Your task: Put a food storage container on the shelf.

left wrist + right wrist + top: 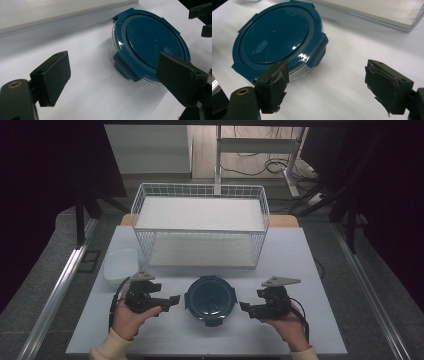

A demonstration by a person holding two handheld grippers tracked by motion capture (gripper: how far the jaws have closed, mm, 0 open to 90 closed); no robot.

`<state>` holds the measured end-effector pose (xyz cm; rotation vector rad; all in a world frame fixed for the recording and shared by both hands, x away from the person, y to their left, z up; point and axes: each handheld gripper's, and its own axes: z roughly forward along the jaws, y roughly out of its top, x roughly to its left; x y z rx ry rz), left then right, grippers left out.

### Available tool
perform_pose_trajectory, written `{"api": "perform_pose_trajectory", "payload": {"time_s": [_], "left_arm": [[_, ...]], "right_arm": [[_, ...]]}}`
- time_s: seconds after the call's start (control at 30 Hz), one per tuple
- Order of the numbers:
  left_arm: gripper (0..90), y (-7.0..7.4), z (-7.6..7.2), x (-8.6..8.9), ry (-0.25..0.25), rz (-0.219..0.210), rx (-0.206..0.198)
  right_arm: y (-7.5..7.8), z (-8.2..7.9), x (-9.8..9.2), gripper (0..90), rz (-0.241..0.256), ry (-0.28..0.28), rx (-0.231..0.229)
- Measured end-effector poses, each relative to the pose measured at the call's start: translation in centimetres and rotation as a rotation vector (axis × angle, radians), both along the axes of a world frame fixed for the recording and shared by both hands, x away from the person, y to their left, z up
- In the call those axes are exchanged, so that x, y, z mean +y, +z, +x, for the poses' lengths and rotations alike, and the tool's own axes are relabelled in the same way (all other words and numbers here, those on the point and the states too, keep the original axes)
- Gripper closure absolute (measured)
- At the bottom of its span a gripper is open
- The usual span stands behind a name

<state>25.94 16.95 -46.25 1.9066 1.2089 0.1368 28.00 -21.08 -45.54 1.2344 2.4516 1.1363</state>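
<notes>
A round clear container with a dark teal clip-on lid (210, 299) sits on the white table (300, 260) near its front edge, between my two grippers. My left gripper (170, 303) is just left of it and open, jaws pointing at the container's left side. My right gripper (247, 309) is just right of it, also open. In the left gripper view the lid (150, 42) lies ahead and to the right of the open left gripper (117, 75). The lid (279, 37) lies ahead and to the left of the open right gripper (332, 85) in the right gripper view. Neither gripper touches the container.
A white wire basket rack (200, 231) with two white shelf boards stands behind the container. A translucent white tub (121, 265) rests at the table's left, behind my left hand. The right gripper's jaws (201, 17) show at the top right of the left gripper view.
</notes>
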Motion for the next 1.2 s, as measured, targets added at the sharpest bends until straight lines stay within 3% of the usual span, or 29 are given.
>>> {"api": "perform_pose_trajectory", "payload": {"time_s": [0.27, 0.6, 0.73, 0.83, 0.93, 1.03, 1.13, 1.2], "left_arm": [[9.8, 0.3, 0.6, -0.3, 0.002, -0.023, 0.038], [8.5, -0.2, 1.9, -1.8, -0.018, -0.072, 0.127], [7.9, -0.8, 2.4, -2.5, -0.018, -0.108, 0.168], [7.7, -1.4, 2.7, -2.7, -0.017, -0.132, 0.198], [7.7, -1.9, 3.0, -2.9, -0.011, -0.137, 0.214], [7.6, -2.6, 3.1, -2.8, -0.032, -0.238, 0.264], [7.7, -3.2, 3.2, -3.0, -0.012, -0.194, 0.268], [7.9, -3.3, 3.3, -3.1, -0.012, -0.197, 0.274]], "right_arm": [[0.8, 1.2, 0.6, 17.8, 0.034, 0.015, 0.019], [0.7, 3.5, 3.6, 14.3, 0.081, 0.056, 0.09], [0.0, 3.8, 4.4, 12.2, 0.097, 0.057, 0.126], [-0.7, 4.0, 4.7, 11.5, 0.076, 0.048, 0.151], [-1.3, 4.2, 4.8, 11.1, 0.085, 0.042, 0.177], [-2.0, 4.4, 4.9, 11.0, 0.098, 0.037, 0.21], [-2.4, 4.4, 5.0, 11.0, 0.105, 0.036, 0.229], [-2.6, 4.4, 5.1, 10.9, 0.107, 0.04, 0.242]]}}
